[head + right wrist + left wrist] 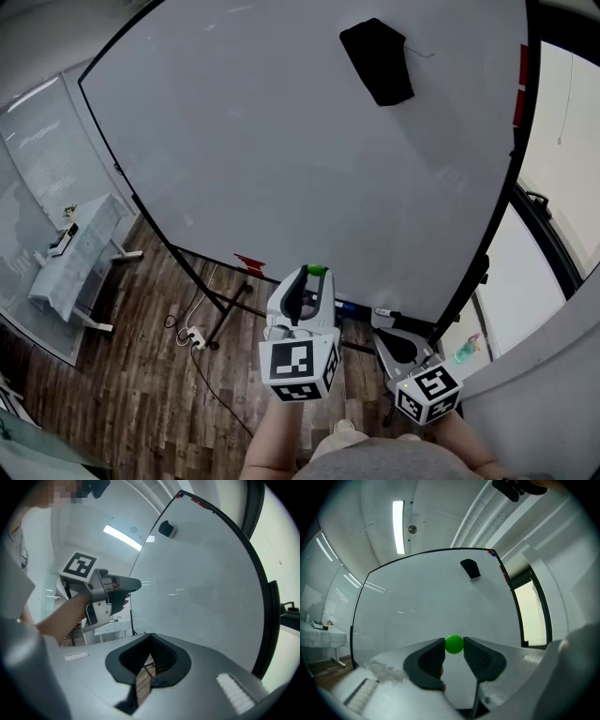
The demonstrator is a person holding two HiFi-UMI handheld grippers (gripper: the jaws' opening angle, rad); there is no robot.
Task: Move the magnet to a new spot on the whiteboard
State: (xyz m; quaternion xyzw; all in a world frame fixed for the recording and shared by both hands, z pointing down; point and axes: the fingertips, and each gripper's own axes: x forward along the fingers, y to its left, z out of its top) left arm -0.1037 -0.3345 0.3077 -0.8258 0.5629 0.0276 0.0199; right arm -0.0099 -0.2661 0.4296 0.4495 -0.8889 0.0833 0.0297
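Carriage of the green magnet (pixel 454 644) is judged under way, it being clamped at the tips of the left gripper (pixel 454 647), seemingly short of the whiteboard (pixel 417 597), with the right gripper (pixel 151 641) closed and empty; pressing onto bare board is called for next.

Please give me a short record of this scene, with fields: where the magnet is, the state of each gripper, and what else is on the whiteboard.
magnet: green magnet, round, between the jaws of the left gripper
magnet position: held in front of the whiteboard, not on it
left gripper: shut on the green magnet, pointed at the board
right gripper: shut, nothing between its jaws, held lower than the left gripper
also on board: black eraser, near the upper right corner
task status: magnet not yet set at a spot
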